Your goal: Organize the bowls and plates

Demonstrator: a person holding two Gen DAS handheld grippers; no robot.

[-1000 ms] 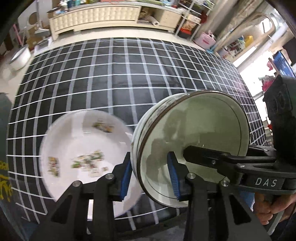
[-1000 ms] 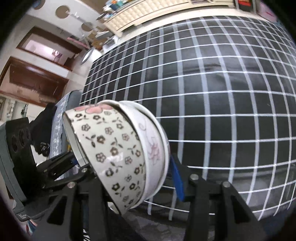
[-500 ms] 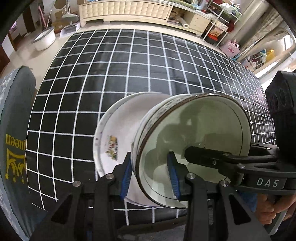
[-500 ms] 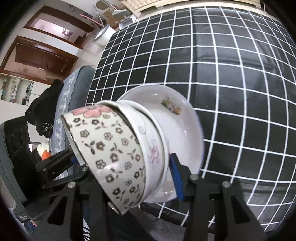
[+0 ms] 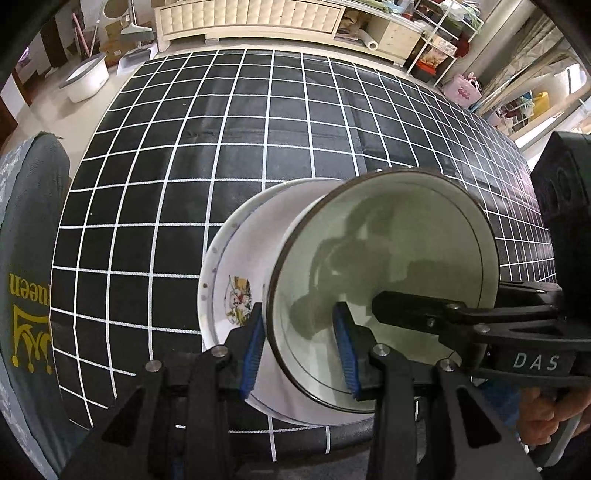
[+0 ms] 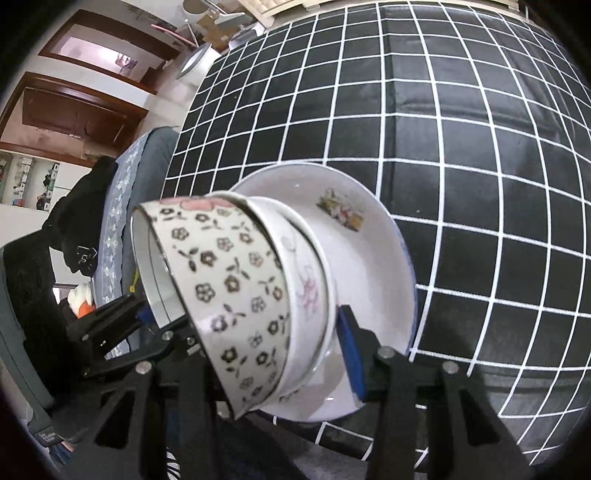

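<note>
A stack of two nested bowls hangs tilted on its side: a black-flower patterned bowl [image 6: 229, 288] sits inside a white bowl with a pink flower [image 6: 306, 291]. Its pale green inside [image 5: 388, 280] faces the left wrist camera. My left gripper [image 5: 299, 350] is shut on the stack's near wall, one blue pad inside and one outside. My right gripper [image 6: 277, 354] is shut on the stack's wall from the other side, its left finger hidden behind the bowls. A white plate [image 5: 229, 266] with a floral decal lies on the checked table just behind and below the bowls [image 6: 373, 266].
The black cloth with white grid [image 5: 258, 129] covers the table, and its front edge runs just below the plate. A grey chair back with yellow print [image 5: 22, 295] stands at the left. A white basin [image 5: 85, 77] and a cream cabinet [image 5: 251, 18] lie beyond.
Both grippers carried the bowl stack sideways across the table; the white plate, first off to the left or out of sight, now sits right behind the bowls. Both grips are unchanged.
</note>
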